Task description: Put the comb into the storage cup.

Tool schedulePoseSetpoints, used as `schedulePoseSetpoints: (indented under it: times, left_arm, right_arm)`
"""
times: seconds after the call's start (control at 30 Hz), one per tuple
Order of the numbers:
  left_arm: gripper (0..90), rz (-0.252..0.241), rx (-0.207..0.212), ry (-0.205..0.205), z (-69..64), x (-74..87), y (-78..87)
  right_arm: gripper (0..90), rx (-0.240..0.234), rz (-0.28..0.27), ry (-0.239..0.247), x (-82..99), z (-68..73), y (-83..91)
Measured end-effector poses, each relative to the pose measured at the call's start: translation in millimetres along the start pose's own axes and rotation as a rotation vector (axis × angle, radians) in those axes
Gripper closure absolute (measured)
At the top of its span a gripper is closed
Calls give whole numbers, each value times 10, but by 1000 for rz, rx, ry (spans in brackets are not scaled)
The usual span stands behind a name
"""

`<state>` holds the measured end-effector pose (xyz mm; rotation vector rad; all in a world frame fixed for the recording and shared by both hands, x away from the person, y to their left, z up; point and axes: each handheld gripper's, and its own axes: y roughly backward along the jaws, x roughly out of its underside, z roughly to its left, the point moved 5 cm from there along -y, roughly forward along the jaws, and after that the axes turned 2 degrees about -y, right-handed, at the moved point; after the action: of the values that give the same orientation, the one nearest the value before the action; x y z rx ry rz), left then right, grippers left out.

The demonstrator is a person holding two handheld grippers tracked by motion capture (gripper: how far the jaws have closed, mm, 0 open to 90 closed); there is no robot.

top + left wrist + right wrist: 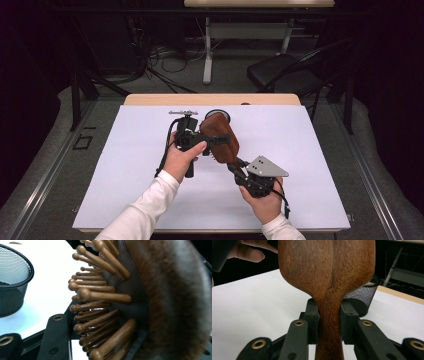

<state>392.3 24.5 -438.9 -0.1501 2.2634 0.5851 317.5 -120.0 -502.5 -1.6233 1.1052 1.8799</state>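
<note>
The white surface (310, 165) was evenly and brightly lit from above, while the room around it fell into darkness. In the left gripper view the hairbrush (160, 302) was blurred, too close for focus.

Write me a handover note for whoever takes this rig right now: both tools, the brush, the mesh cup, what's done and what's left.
Right tool: shut on the wooden hairbrush at the neck of its handle, holding it up off the white mat.
Left tool: closed on the brush head; the bristle pins sit right at its camera.
Black mesh cup: on the mat just beyond the brush, upright.
Done: brush lifted, gripped by both tools.
Left: probably releasing one tool and placing the brush, likely into the cup.
</note>
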Motion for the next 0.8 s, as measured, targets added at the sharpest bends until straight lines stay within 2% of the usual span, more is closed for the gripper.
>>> schedulePoseSetpoints:
  times: [0.8]
  left_arm:
    - [472,24,-24,70,7,2,-12]
  right_arm:
    - [719,-11,7,-22,23,-11,-27]
